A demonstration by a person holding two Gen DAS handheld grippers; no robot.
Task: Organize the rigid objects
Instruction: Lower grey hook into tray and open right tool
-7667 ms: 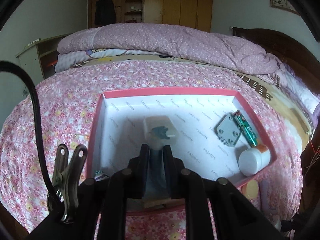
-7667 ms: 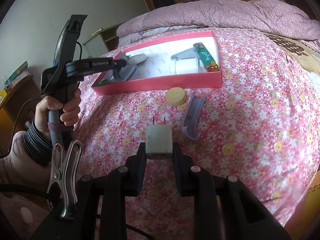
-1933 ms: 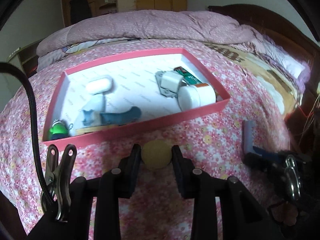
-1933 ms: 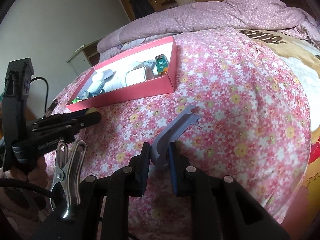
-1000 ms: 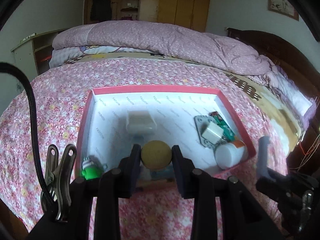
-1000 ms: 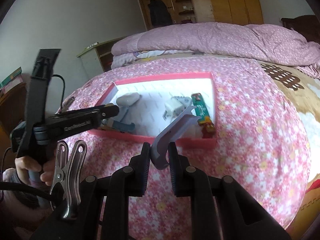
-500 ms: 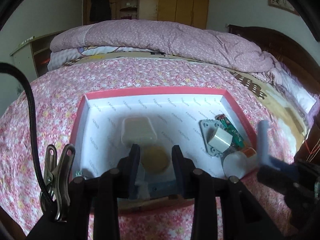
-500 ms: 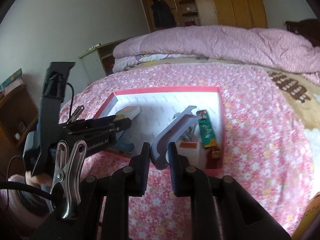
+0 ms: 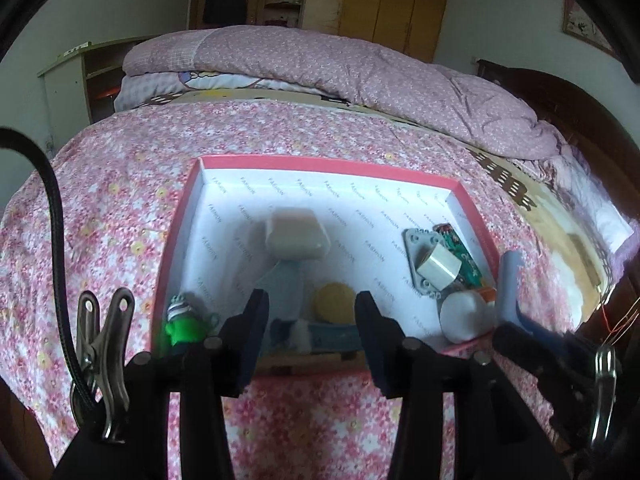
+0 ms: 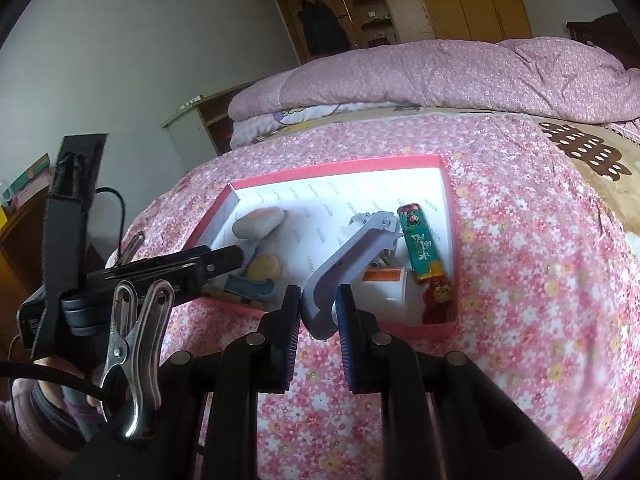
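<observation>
On the bed with the pink flowered cover (image 9: 120, 208) stands a shallow pink cardboard box with white lining (image 9: 320, 166) near its front edge. The left gripper (image 9: 310, 322) is open above the round yellow disc (image 9: 334, 304) inside. The right gripper (image 10: 318, 320) clamps a curved grey plastic clip (image 10: 348, 256), which could catch the box wall and tip outside.

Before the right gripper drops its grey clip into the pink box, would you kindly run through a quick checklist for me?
1. Right gripper shut on the grey clip: ok.
2. Left gripper open, yellow disc lying in the pink box: ok.
3. Clip over the box interior: cannot tell; its held end sits near the front wall.
4. Free floor to land on: ok, bare white floor mid-box.
5. Left gripper clear of the drop path: cannot tell; its fingers reach over the box's left side.
</observation>
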